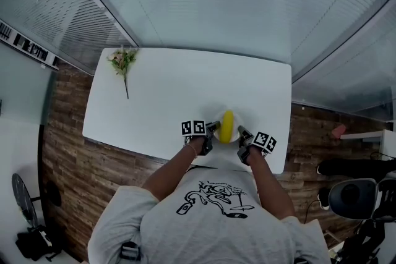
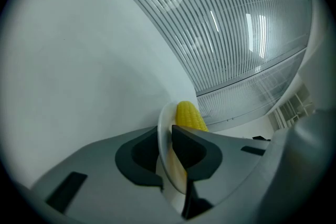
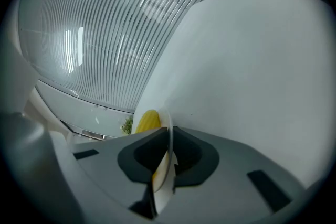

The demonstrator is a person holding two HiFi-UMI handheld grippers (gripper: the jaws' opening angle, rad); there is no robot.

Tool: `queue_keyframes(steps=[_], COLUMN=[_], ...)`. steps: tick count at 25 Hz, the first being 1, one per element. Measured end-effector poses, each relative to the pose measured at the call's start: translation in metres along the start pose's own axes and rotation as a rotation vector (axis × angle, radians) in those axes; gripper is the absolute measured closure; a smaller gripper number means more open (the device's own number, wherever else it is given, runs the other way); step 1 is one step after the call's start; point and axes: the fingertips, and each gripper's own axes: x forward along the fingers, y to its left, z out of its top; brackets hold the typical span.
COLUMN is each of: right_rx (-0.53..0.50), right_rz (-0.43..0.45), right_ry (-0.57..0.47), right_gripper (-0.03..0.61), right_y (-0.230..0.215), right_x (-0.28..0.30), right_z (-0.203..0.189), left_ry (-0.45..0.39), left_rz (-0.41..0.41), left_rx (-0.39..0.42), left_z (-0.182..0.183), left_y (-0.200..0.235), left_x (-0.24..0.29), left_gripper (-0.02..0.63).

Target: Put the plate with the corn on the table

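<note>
Judged set-down of plate (image 2: 164,128) as step in hand, close to done. Saw corn (image 1: 227,125) on it, over near edge of worktop (image 1: 173,83); could not tell whether resting or just above. Found left hand-held gripper (image 2: 166,145) clamped on left rim, right hand-held gripper (image 3: 169,147) pinching right rim. Logged plate as lying between the two. Reckoned as needed next: firm contact with worktop, then freeing both rims and backing off without nudging corn.

One desk (image 1: 161,83), one plate (image 2: 164,134), one corn cob (image 1: 227,125), one flower sprig (image 1: 122,62), and two tools: left tool (image 1: 213,128), right tool (image 1: 241,131).
</note>
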Motion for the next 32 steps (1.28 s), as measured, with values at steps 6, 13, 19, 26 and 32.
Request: queue_keyframes(steps=[6,13,19,26,32], right_rx=[-0.013,-0.027,-0.028,-0.047,-0.071], right_rz=[-0.019,-0.065,-0.089,-0.106,-0.111], right_ry=[0.012,0.044,0.054,0.062,0.066], right_gripper=[0.537,0.526,0.52,0.515,0.512], right_y=[-0.004,-0.011,-0.015,-0.017,-0.015], right_x=[0.004,0.003,0.005,0.006,0.006], right_z=[0.0,-0.004,-0.004,-0.006,-0.007], left_ry=[0.013,0.05,0.068,0.109,0.101], left_rz=[0.024,0.07,0.105,0.146,0.191], left_rx=[0.007,0.057,0.113,0.225,0.274], left_z=[0.0,-0.002,-0.002,-0.003,-0.002], left_y=[0.005,0.003,0.003,0.002,0.002], left_x=[0.003,0.004,0.005,0.004,0.0], left_gripper=[0.554,0.551,0.548,0.531,0.519])
